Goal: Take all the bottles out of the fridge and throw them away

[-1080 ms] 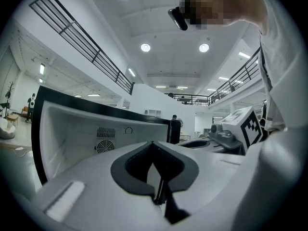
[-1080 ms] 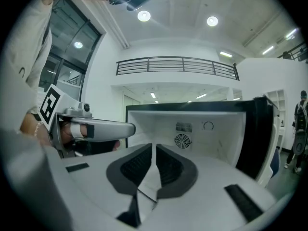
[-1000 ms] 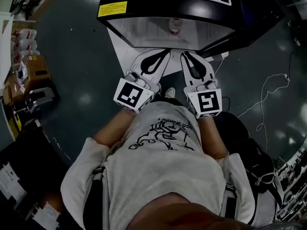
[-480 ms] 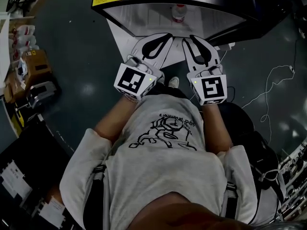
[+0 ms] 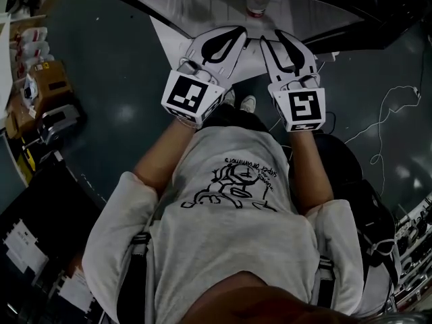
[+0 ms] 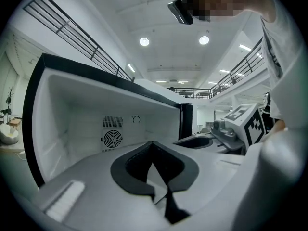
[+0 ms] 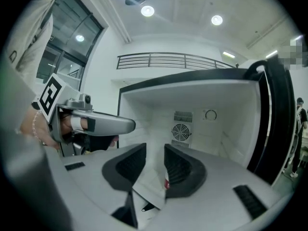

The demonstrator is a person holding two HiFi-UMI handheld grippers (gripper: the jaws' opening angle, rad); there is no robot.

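Observation:
A small clear bottle (image 5: 255, 4) with a red label stands on the white floor of the open fridge (image 5: 202, 9), just beyond both grippers. My left gripper (image 5: 238, 32) points level into the opening, shut with nothing in it; its black pads meet in the left gripper view (image 6: 153, 143). My right gripper (image 5: 272, 36) is beside it with its jaws apart; they have just been opening, and nothing sits between them. In the right gripper view (image 7: 155, 149) a sliver of the bottle (image 7: 167, 181) shows past the gap, against the right pad. The fridge's back wall has a round fan grille (image 7: 181, 131).
Cardboard boxes and gear (image 5: 40, 79) crowd the floor at the left. A thin cable (image 5: 395, 110) trails over the dark floor at the right, beside a black bag (image 5: 351, 181). The fridge door's black edge (image 7: 274, 124) stands at the right of the opening.
Both grippers have moved closer to the fridge opening, and the bottle now lies nearer their tips. The right jaws have parted from shut; the left jaws stay shut.

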